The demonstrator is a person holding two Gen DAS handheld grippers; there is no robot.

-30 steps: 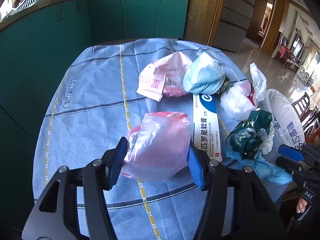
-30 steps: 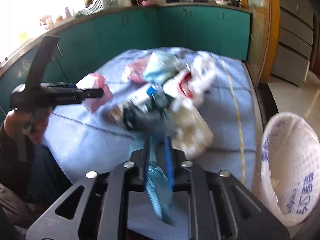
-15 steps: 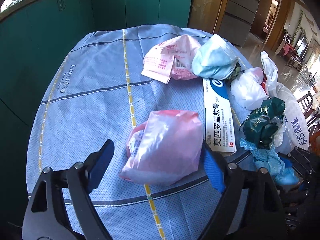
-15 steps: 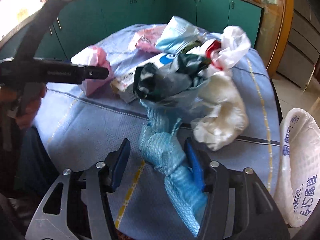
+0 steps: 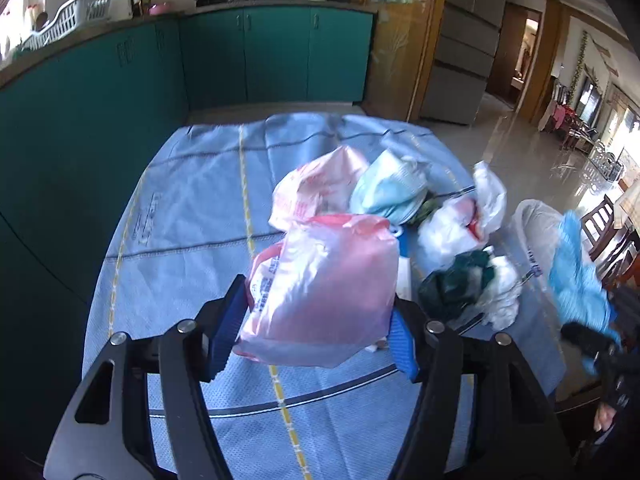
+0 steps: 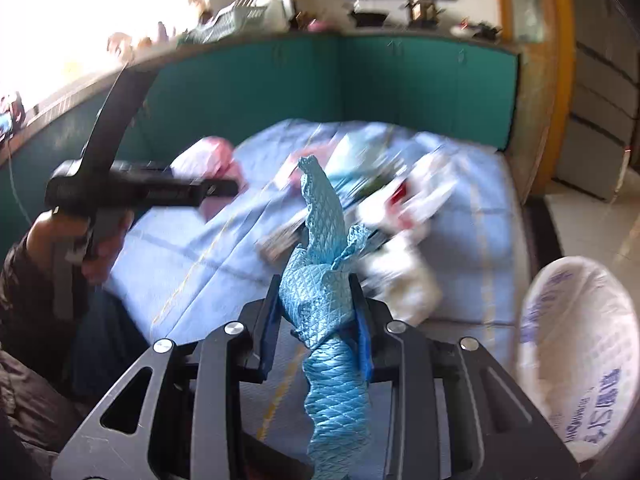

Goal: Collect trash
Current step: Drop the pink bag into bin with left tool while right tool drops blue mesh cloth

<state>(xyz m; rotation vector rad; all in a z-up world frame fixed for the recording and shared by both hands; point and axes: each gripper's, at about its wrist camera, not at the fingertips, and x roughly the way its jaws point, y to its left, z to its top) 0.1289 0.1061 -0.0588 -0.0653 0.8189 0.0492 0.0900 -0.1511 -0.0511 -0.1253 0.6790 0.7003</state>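
My left gripper (image 5: pixel 314 330) is shut on a pink plastic bag (image 5: pixel 320 288) and holds it above the blue table cover (image 5: pixel 188 216). My right gripper (image 6: pixel 316 320) is shut on a blue quilted cloth (image 6: pixel 324 280), lifted off the table; the cloth also shows at the right in the left wrist view (image 5: pixel 576 276). On the table lie a pink printed packet (image 5: pixel 316 188), a light blue mask (image 5: pixel 388 190), a white bag (image 5: pixel 460 224) and a dark green wrapper (image 5: pixel 456 284). A white woven sack (image 6: pixel 576 352) stands open at the table's right side.
Teal cabinets (image 5: pixel 240 60) run behind and left of the table. A wooden door frame (image 5: pixel 424 40) and a shiny tiled floor (image 5: pixel 520 140) lie to the right. The left gripper and hand (image 6: pixel 100 200) show in the right wrist view.
Both grippers opened half a second ago, then closed again. The left has lifted the pink bag off the table. The right has raised the blue cloth clear of the trash pile.
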